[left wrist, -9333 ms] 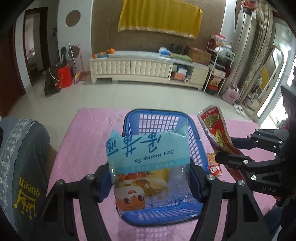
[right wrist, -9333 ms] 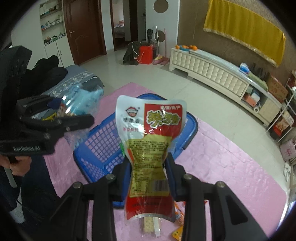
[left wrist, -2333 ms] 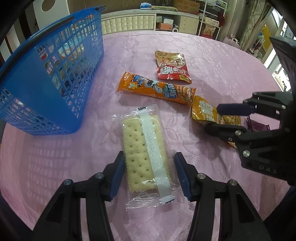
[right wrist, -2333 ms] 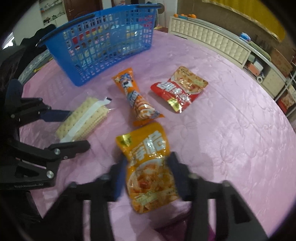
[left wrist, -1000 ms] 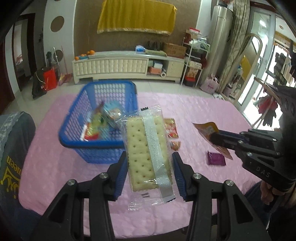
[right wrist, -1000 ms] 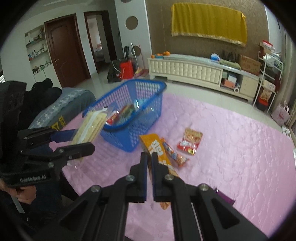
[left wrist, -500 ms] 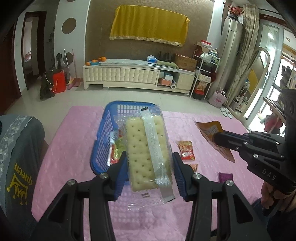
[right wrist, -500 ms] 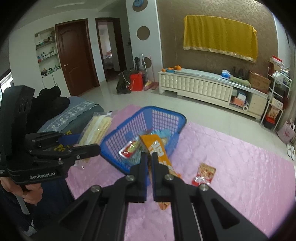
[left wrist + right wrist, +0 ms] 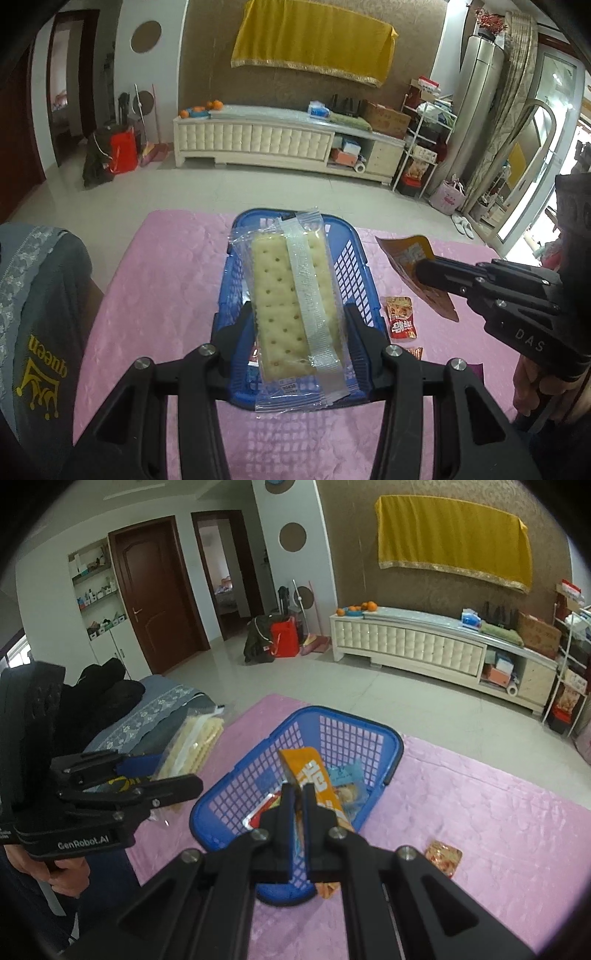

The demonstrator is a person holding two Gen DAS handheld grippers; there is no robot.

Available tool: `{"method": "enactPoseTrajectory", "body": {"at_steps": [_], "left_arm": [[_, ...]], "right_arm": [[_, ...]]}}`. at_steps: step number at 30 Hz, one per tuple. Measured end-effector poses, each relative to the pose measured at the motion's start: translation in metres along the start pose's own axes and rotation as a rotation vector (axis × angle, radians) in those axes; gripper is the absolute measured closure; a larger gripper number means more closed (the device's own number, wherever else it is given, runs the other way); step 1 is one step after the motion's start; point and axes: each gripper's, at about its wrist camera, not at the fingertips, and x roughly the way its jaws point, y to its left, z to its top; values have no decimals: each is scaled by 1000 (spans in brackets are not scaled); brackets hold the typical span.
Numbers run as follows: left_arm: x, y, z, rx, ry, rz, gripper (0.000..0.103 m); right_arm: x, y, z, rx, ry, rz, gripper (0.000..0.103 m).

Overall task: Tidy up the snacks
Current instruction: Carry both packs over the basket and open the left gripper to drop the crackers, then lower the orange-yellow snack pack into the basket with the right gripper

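Note:
My left gripper is shut on a clear-wrapped cracker pack and holds it above the blue basket on the pink table. My right gripper is shut on an orange snack bag, held edge-on over the basket. The basket holds several snack packs, among them a blue-wrapped one. In the left wrist view the right gripper with the orange bag is to the right of the basket. In the right wrist view the left gripper with the crackers is to the left.
A red snack pack lies on the pink tablecloth right of the basket, with a small orange packet and a purple one near it. A chair with a grey garment stands at the table's left edge.
Both grippers have carried their packs closer over the basket. The basket now sits directly behind the crackers, and the orange bag is above the basket's inside.

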Motion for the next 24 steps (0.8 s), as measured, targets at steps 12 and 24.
{"method": "enactPoseTrajectory", "body": {"at_steps": [12, 24], "left_arm": [[68, -13, 15, 5, 107, -39, 59], [102, -42, 12, 48, 177, -43, 39]], "right_arm": [[29, -30, 6, 36, 27, 8, 96], [27, -57, 0, 112, 29, -12, 96]]}}
